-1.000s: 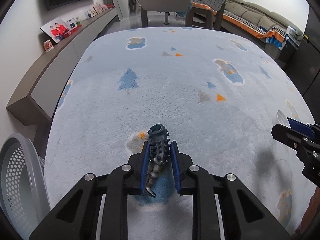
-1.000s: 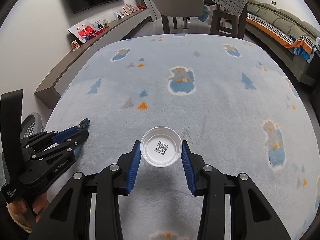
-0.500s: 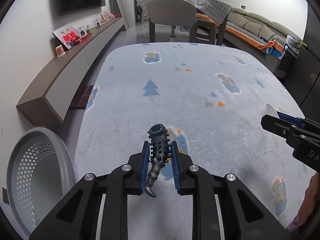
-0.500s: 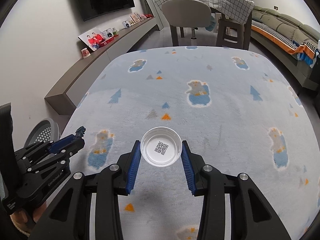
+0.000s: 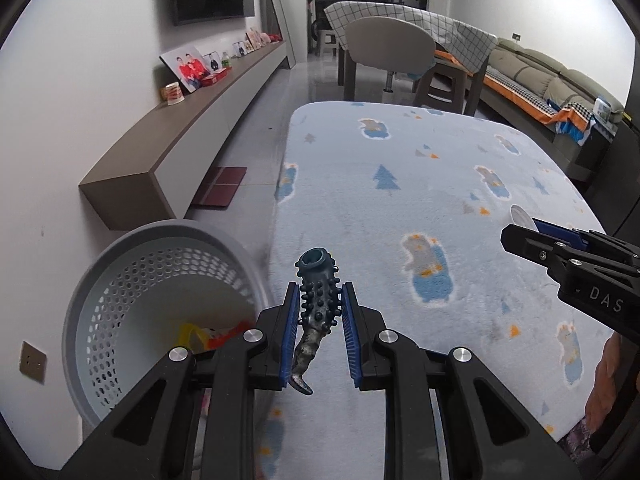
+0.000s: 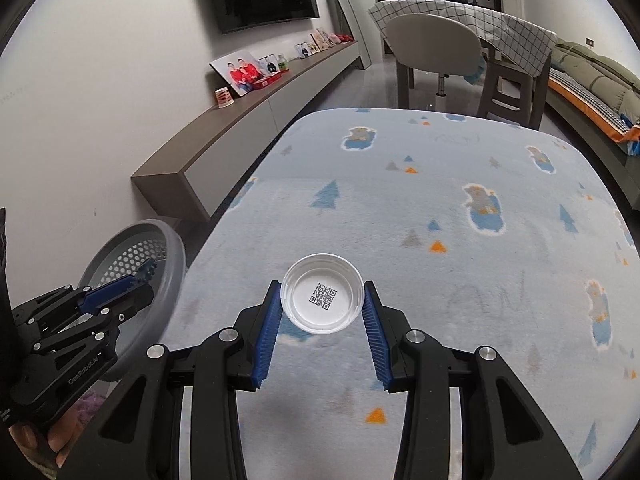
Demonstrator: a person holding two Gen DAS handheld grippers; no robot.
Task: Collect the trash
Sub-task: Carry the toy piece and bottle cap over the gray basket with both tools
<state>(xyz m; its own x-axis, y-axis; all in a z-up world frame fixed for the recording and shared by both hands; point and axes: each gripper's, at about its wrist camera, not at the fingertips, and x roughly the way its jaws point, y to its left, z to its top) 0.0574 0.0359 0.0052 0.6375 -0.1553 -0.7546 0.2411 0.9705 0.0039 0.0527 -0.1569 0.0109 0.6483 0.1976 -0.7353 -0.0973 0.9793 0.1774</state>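
My two wrist fisheyes both look steeply down along their fingers, close above the blue rug (image 5: 400,240), sharing the perforated basket (image 6: 168,248) at lower left.

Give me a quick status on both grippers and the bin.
Left gripper shut on spiky rubber toy. Right gripper shut on white plastic cup. Grey bin off rug's left edge, nothing blocking.

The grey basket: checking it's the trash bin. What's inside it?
Inside the grey basket, yellow and red scraps lie at the bottom; the left hand-held gripper covers the rest.
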